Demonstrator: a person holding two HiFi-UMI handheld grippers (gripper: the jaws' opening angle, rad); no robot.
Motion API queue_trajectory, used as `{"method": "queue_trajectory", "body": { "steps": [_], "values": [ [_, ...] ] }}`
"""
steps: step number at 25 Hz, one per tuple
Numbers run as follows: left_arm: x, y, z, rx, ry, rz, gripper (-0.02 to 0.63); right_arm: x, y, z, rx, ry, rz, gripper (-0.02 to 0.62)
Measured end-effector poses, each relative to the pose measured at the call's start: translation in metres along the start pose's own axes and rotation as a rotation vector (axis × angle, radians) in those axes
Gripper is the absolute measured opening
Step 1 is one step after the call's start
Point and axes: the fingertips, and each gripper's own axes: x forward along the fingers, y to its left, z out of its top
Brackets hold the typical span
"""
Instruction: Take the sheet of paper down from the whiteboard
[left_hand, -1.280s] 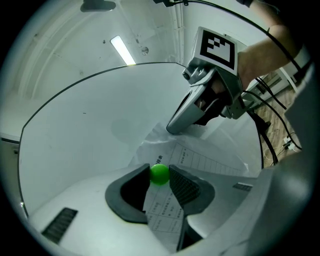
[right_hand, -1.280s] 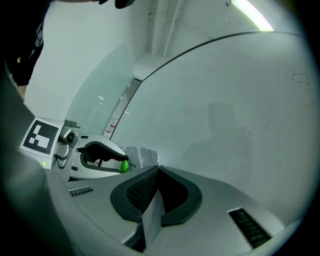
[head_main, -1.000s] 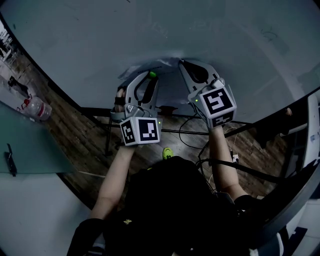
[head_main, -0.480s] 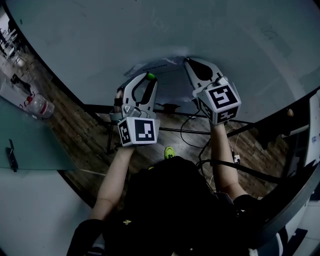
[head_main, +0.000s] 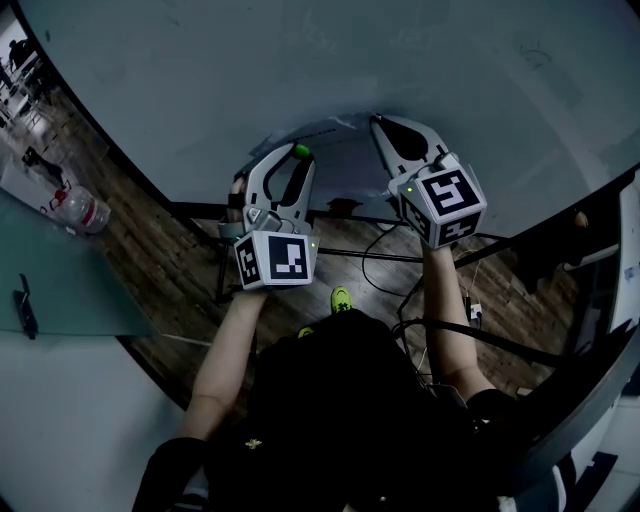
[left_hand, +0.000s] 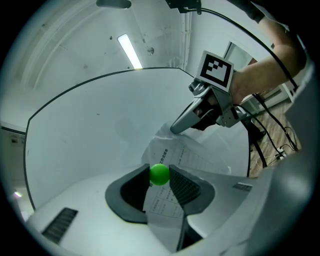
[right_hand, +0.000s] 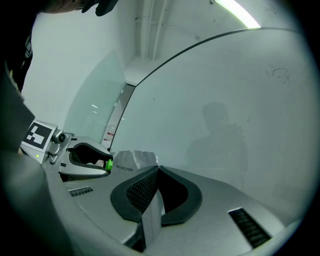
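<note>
The whiteboard (head_main: 300, 60) fills the upper part of the head view. A printed sheet of paper (left_hand: 195, 157) curls away from it between the two grippers. My left gripper (left_hand: 160, 175) is shut on a small green ball magnet (left_hand: 159, 174), and the sheet's lower part runs between the same jaws. In the head view the magnet (head_main: 300, 151) shows at the left gripper's tips. My right gripper (right_hand: 156, 170) is shut on the sheet's edge (right_hand: 150, 220). Its tips (left_hand: 175, 129) pinch the sheet's upper corner. Both grippers point level at the board.
A plastic bottle (head_main: 78, 210) lies on the wooden floor at the left. Cables (head_main: 390, 260) and the board's stand legs (head_main: 330, 215) are below the grippers. A glass panel (head_main: 60, 290) stands at the left. The person's forearms reach up from below.
Both grips are unchanged. The head view has shifted a little; the right gripper sits slightly further right in it. The sheet stays curled between the grippers.
</note>
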Motion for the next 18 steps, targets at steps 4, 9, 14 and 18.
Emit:
{"method": "queue_trajectory", "body": {
  "steps": [4, 9, 14, 18],
  "values": [
    [-0.003, -0.004, 0.000, 0.001, 0.002, -0.007, 0.127, -0.007, 0.003, 0.000, 0.014, -0.002, 0.001, 0.006],
    [-0.007, -0.006, -0.002, -0.003, 0.005, -0.014, 0.127, -0.010, 0.007, -0.001, 0.018, -0.002, 0.001, 0.006],
    [-0.011, -0.005, -0.003, -0.008, 0.008, -0.015, 0.127, -0.014, 0.011, -0.005, 0.030, 0.008, 0.002, 0.006],
    [-0.016, -0.010, -0.006, -0.013, 0.013, -0.025, 0.127, -0.021, 0.016, -0.009, 0.040, 0.021, 0.002, 0.006]
  ]
}}
